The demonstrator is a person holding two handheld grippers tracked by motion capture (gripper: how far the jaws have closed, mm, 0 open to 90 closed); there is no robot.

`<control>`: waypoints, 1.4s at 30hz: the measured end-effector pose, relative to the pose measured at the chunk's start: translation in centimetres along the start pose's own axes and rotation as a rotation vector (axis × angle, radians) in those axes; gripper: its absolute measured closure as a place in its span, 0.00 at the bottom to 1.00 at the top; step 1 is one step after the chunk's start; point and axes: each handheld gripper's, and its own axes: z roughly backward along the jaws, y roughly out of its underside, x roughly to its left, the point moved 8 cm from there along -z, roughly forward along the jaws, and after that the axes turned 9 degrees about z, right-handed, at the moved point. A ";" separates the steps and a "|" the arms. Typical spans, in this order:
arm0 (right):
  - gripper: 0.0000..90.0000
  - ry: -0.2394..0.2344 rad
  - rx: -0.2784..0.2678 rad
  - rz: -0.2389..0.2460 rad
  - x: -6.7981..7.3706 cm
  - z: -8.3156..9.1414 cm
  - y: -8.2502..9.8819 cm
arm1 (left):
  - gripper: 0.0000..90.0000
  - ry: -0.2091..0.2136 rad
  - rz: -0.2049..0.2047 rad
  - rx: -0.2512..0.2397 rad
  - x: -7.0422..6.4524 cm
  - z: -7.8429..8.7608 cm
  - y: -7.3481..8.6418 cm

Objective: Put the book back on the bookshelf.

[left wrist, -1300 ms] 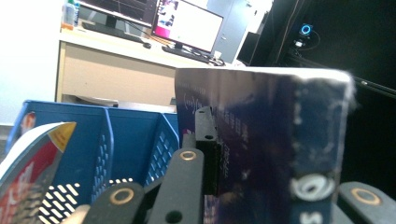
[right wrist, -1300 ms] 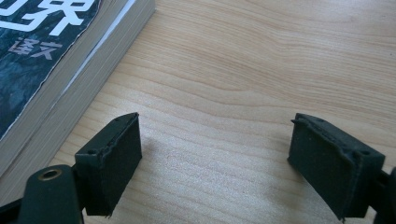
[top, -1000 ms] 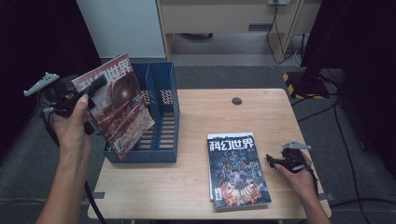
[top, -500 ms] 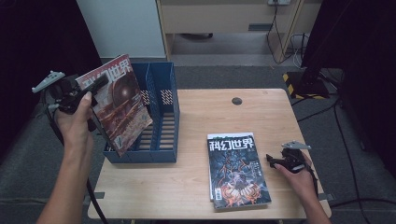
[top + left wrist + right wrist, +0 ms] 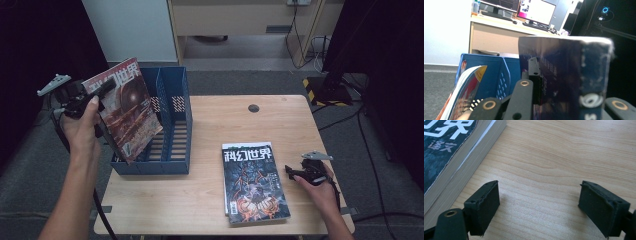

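high view: at the left of the frame the left gripper (image 5: 102,90) is clamped on the top edge of a magazine (image 5: 125,112), which hangs tilted over the left compartment of the blue rack (image 5: 175,150), its lower corner at the rack's front left. held by one edge like this it looks thin and floppy; i'd judge it light but apt to bend and swing, with a glossy cover that could slip through the pads. a grip near the spine, where the pages are bound and stiffest, should steer it best. at the lower right the right gripper (image 5: 290,171) rests on the table (image 5: 210,200), just beside the right edge of a stack (image 5: 252,182) of more magazines, apart from it.

left gripper view: the dark cover of the magazine (image 5: 564,75) takes up the middle and right of the frame, pinched narrowly between the jaws at the bottom. another magazine (image 5: 465,92) curls at the lower left, already in the rack (image 5: 491,70), whose blue divider stands behind it.

right gripper view: the jaws stand wide with nothing between them, bare table (image 5: 554,170) below. the stack (image 5: 456,155) lies at the upper left; its thick page edge looks firm and heavy as a whole, so taking one copy by its free edge seems wiser.
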 end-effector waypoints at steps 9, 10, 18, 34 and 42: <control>0.19 0.001 0.000 0.000 0.0 0.0 0.0 | 0.93 -0.007 -0.009 -0.001 0.7 -0.9 0.4; 0.19 0.001 0.000 0.000 0.0 0.0 0.0 | 0.93 -0.010 -0.008 -0.003 0.8 -1.0 0.4; 0.19 0.001 0.001 -0.003 0.0 0.0 0.0 | 0.93 -0.019 -0.023 -0.011 1.4 -1.1 0.7; 0.19 -0.001 0.004 -0.003 0.0 0.0 0.0 | 0.93 -0.020 -0.021 -0.018 1.5 -2.6 1.9; 0.19 -0.001 0.002 -0.001 0.0 0.0 0.0 | 0.93 -0.011 -0.034 -0.017 1.3 -3.2 2.4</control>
